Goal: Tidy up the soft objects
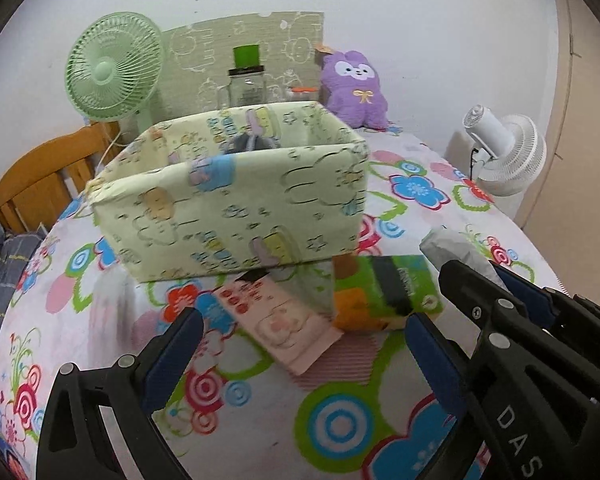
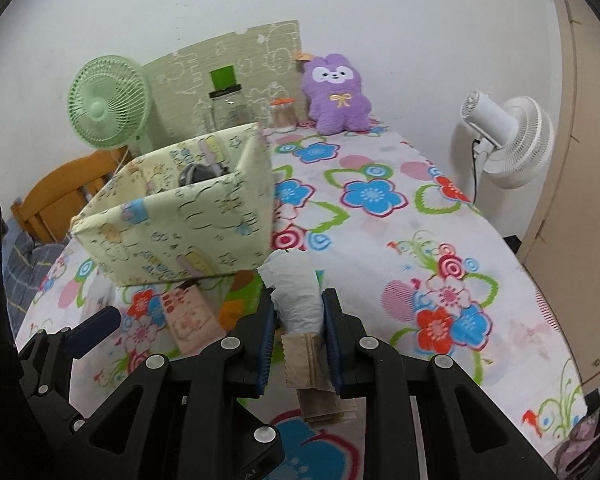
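Note:
A pale yellow patterned storage box [image 1: 236,196] stands on the flowered table; a dark soft item [image 1: 248,142] lies inside it. In front of the box lie a pink tissue pack [image 1: 284,320] and a green-orange tissue pack [image 1: 384,296]. My left gripper [image 1: 300,344] is open and empty just short of the pink pack. My right gripper [image 2: 298,320] is shut on a crumpled white tissue pack [image 2: 296,292], held above the table near the box's front right corner [image 2: 268,240]. It also shows in the left wrist view [image 1: 456,252].
A purple plush toy [image 2: 336,96] sits at the back of the table. A green fan [image 1: 112,72], a glass jar [image 1: 246,88], a small orange-lidded jar [image 2: 283,114] and a white fan [image 2: 508,140] stand around. A wooden chair [image 1: 40,176] is at the left.

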Action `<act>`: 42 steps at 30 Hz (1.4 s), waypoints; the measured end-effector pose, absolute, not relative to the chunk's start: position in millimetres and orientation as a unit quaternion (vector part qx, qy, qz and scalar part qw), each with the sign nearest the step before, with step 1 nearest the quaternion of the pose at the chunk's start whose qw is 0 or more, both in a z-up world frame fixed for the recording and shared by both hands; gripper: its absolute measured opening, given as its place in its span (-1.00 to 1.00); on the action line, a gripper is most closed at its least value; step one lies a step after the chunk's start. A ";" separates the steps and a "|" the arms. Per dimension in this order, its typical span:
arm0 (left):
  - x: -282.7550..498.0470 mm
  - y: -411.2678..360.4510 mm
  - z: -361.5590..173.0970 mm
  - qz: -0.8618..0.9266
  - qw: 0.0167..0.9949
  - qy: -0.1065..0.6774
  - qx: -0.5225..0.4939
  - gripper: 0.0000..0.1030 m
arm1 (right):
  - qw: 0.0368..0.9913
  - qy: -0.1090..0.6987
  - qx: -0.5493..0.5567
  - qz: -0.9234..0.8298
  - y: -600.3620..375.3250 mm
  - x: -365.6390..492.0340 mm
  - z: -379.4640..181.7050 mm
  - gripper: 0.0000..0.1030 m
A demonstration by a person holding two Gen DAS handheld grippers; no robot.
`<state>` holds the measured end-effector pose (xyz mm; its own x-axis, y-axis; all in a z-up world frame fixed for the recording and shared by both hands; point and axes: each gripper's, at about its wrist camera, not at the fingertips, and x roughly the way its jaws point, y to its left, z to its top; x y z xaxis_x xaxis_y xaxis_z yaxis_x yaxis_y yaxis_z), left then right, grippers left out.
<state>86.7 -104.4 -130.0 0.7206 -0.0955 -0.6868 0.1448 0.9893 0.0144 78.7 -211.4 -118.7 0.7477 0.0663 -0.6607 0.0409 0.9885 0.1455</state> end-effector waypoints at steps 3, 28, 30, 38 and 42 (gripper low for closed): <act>91.4 -115.1 -130.5 -0.074 0.926 0.369 0.035 0.98 | 0.931 0.356 0.076 -0.001 -221.0 81.6 -119.2 -0.50; 121.4 -156.0 -153.6 -0.092 0.902 0.418 0.064 0.41 | 0.913 0.395 0.104 -0.019 -261.4 105.5 -147.2 -0.50; 121.2 -155.3 -153.0 -0.093 0.902 0.417 0.062 0.40 | 0.913 0.394 0.103 -0.018 -260.5 105.1 -146.1 -0.50; 111.6 -148.0 -144.1 -0.087 0.909 0.403 0.058 0.37 | 0.917 0.386 0.100 -0.013 -253.0 98.3 -137.8 -0.50; 104.4 -142.4 -136.5 -0.082 0.913 0.396 0.057 0.37 | 0.920 0.379 0.099 -0.009 -247.3 93.1 -131.1 -0.50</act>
